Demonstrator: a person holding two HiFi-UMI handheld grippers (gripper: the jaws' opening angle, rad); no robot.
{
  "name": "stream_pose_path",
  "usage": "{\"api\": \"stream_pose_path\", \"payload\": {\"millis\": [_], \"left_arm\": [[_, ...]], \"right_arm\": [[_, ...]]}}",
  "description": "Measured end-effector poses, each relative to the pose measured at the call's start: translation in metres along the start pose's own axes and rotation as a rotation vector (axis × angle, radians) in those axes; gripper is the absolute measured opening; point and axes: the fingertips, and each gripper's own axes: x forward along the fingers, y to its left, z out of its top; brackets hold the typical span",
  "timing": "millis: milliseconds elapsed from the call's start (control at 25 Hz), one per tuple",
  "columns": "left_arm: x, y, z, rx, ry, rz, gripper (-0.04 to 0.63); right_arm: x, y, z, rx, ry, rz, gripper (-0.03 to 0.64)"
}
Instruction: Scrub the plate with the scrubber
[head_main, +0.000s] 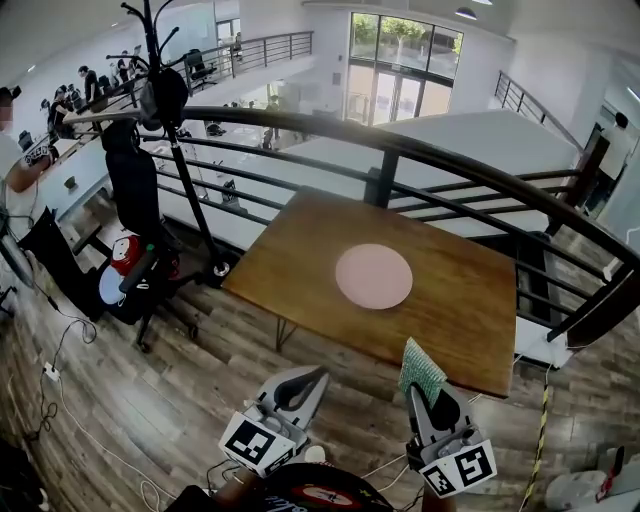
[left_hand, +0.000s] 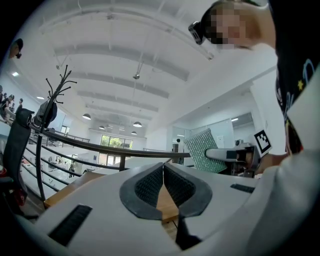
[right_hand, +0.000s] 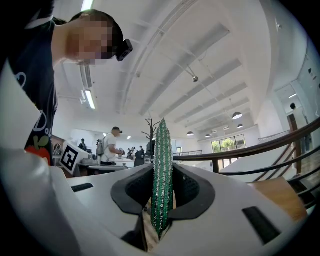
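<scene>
A round pink plate lies flat near the middle of the wooden table. Both grippers hover short of the table's near edge, over the floor. My right gripper is shut on a green sparkly scrubber, which stands on edge between its pads. My left gripper is shut with nothing in it, its pads meeting at the tip. The left gripper view also shows the scrubber off to the right. The plate is hidden in both gripper views.
A curved black railing runs behind and to the right of the table. A coat rack and a black office chair stand to the left. Cables lie on the wooden floor. People work at desks far left.
</scene>
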Motion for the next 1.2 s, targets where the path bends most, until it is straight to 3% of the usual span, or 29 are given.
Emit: {"api": "stream_pose_path", "payload": {"millis": [240, 400, 800, 1040, 1200], "left_arm": [[0.005, 0.065, -0.008, -0.009, -0.004, 0.002, 0.005], [0.006, 0.084, -0.003, -0.068, -0.036, 0.004, 0.005], [0.024, 0.091, -0.008, -0.085, -0.025, 0.032, 0.005], [0.059, 0.106, -0.004, -0.045, -0.012, 0.063, 0.005], [0.098, 0.086, 0.010, -0.017, -0.009, 0.055, 0.005]], "right_arm": [[0.058, 0.007, -0.017, 0.023, -0.001, -0.005, 0.060], [0.071, 0.006, -0.020, 0.014, 0.016, -0.009, 0.061], [0.102, -0.012, -0.017, 0.013, 0.037, 0.038, 0.061], [0.131, -0.046, -0.016, 0.024, 0.022, 0.068, 0.061], [0.128, -0.080, 0.000, 0.026, 0.005, 0.094, 0.060]]}}
